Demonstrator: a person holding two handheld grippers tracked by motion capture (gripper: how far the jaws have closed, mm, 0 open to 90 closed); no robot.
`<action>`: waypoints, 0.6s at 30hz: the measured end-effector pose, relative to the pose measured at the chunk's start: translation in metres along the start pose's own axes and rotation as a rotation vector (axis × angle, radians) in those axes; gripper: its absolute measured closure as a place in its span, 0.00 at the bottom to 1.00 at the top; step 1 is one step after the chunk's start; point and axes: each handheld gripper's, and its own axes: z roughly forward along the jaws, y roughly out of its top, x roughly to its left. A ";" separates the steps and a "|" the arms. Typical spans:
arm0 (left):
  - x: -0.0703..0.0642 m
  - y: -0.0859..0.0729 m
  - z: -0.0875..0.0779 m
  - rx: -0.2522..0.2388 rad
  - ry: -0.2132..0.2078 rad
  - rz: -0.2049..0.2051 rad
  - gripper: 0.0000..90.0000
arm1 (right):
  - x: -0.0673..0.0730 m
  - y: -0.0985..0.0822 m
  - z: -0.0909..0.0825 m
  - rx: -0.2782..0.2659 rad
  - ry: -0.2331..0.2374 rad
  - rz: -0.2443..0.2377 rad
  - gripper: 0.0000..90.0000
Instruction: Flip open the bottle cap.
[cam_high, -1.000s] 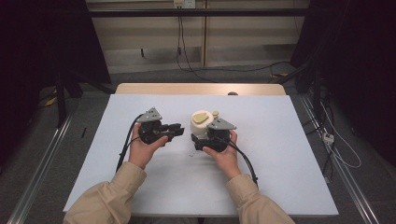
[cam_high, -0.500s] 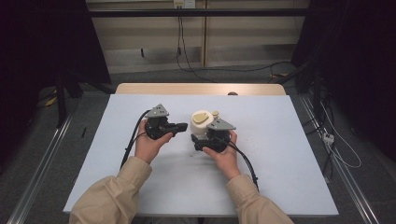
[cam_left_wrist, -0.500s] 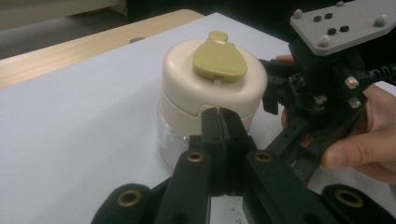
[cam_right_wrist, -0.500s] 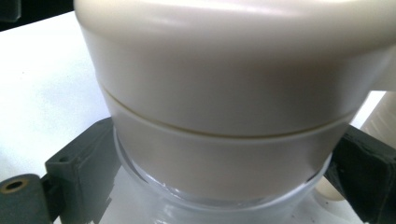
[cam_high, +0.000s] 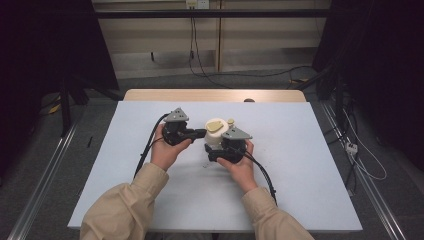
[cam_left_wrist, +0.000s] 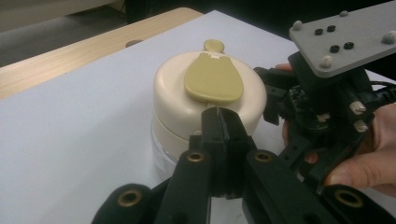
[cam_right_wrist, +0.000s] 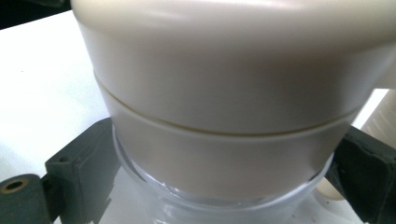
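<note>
Centrally on the white table stands a round cream plastic jar with a clear base and an olive-tan flip tab on its lid. The right gripper clamps the jar's base between its jaws. The left gripper, jaws closed together, touches the lid's edge. No writing is legible.

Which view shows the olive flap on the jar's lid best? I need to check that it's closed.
The left gripper view: the olive flap lies flat on the cream lid, seen close from above. In the high view it is small and distant. The right gripper view shows the lid's side wall, with the top out of frame.
</note>
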 end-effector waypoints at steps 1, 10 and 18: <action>0.000 0.000 0.000 -0.003 0.001 0.002 1.00 | 0.000 0.000 0.000 0.001 0.000 0.000 0.06; 0.001 0.000 0.002 -0.006 0.004 0.002 1.00 | 0.000 0.000 0.000 0.001 0.001 0.001 0.06; -0.001 0.002 0.002 -0.006 0.011 -0.005 1.00 | 0.000 0.000 0.000 0.002 0.000 0.000 0.06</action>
